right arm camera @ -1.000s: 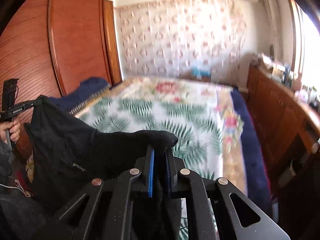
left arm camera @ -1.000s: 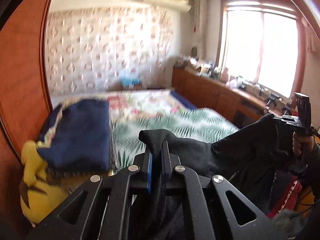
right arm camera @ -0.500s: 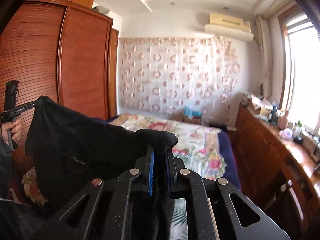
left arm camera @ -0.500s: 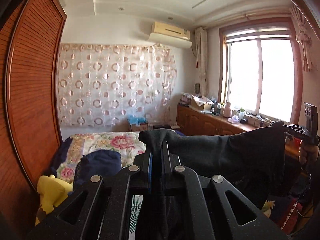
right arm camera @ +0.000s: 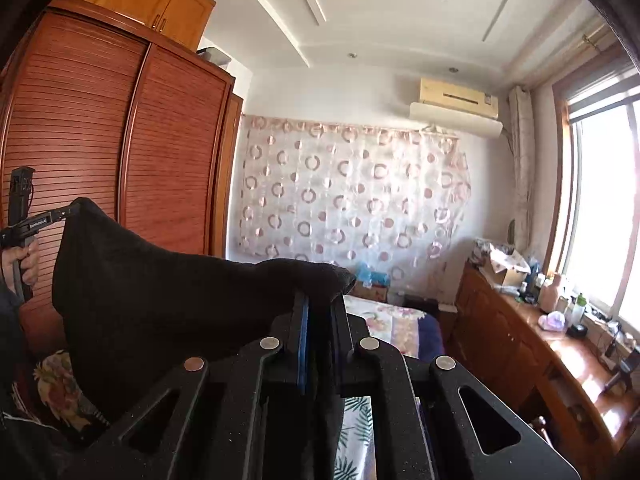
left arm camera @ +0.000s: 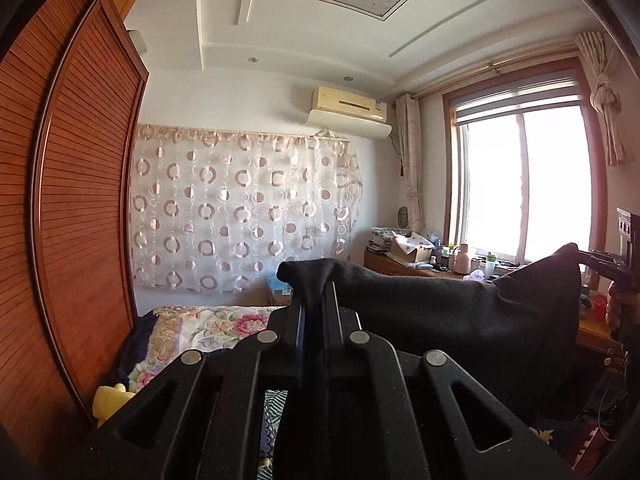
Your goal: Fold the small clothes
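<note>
**Black garment held aloft between two grippers**

Left gripper [left arm camera: 314, 312]: fingers [left arm camera: 298, 320] closed tight on one bunched corner of the black garment [left arm camera: 440, 312], fabric pinched between the blue pads and poking out past the tips. Right gripper [right arm camera: 318, 316]: fingers [right arm camera: 302, 320] likewise clamped on the opposite corner, cloth bulging over the tips.

Garment stretched in mid-air between the two tools, well above the bed [left arm camera: 208, 328], top edge sagging a little in the middle, the rest hanging down. In the left wrist view, cloth running off toward 3 o'clock to the other gripper, seen small at the right edge with a hand around its handle. In the right wrist view, cloth running toward 9 o'clock, up to the left tool at the frame edge.

Floral bed cover at 6 o'clock, partly hidden behind the gripper bodies. Wooden wardrobe [right arm camera: 120, 160] at 9 o'clock, circle-patterned curtain [left arm camera: 240, 208] at 12, air conditioner [left arm camera: 348, 110] above it, bright window [left arm camera: 524, 184] at 3 o'clock. Cluttered wooden bench [right arm camera: 560, 344] under the window. Yellow plush toy [left arm camera: 108, 398] at 7 o'clock beside the bed.
</note>
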Demonstrator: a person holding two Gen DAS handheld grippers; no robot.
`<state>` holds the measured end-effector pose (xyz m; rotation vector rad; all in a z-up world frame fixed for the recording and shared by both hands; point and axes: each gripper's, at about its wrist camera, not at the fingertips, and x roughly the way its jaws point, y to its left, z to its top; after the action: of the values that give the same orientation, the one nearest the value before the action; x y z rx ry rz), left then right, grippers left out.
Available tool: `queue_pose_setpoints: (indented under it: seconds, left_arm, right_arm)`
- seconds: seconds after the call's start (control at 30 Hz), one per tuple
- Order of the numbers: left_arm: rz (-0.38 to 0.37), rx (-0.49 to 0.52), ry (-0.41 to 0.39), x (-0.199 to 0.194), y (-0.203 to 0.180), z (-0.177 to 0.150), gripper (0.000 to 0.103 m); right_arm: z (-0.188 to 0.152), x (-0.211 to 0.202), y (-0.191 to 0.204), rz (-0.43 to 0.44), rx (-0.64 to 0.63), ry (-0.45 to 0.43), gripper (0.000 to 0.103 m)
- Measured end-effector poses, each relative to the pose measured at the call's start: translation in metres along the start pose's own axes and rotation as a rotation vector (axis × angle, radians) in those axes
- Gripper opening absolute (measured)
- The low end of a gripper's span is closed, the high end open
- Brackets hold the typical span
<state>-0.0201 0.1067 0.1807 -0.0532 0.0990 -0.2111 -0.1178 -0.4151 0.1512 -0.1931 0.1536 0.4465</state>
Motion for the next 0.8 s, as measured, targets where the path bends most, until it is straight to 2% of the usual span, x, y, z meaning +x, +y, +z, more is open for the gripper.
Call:
queue_pose_setpoints:
  seconds: [0.07, 0.2, 0.3, 0.5, 0.63, 0.73, 0.8]
  left_arm:
    - [0.018, 0.007, 0.011, 0.016, -0.001, -0.004, 0.007]
    - [0.070, 0.014, 0.081, 0.077, 0.002, -0.026, 0.007]
    - [0.094, -0.005, 0.141, 0.128, 0.012, -0.048, 0.007]
    - [0.152, 0.024, 0.234, 0.193, 0.017, -0.086, 0.007]
    - [0.170, 0.036, 0.314, 0.218, 0.017, -0.110, 0.007]
    - [0.188, 0.051, 0.357, 0.232, 0.017, -0.127, 0.007]
    - [0.187, 0.054, 0.401, 0.237, 0.015, -0.137, 0.012]
  right_arm:
    - [-0.011, 0.012, -0.001, -0.011, -0.007, 0.013, 0.009]
    - [-0.023, 0.056, -0.013, -0.015, 0.012, 0.079, 0.009]
    - [-0.041, 0.108, -0.027, -0.032, 0.039, 0.158, 0.009]
    - [-0.084, 0.206, -0.038, -0.062, 0.060, 0.294, 0.009]
    - [-0.126, 0.266, -0.039, -0.075, 0.098, 0.398, 0.009]
    - [-0.147, 0.296, -0.036, -0.086, 0.129, 0.456, 0.009]
    - [-0.162, 0.313, -0.036, -0.094, 0.153, 0.492, 0.009]
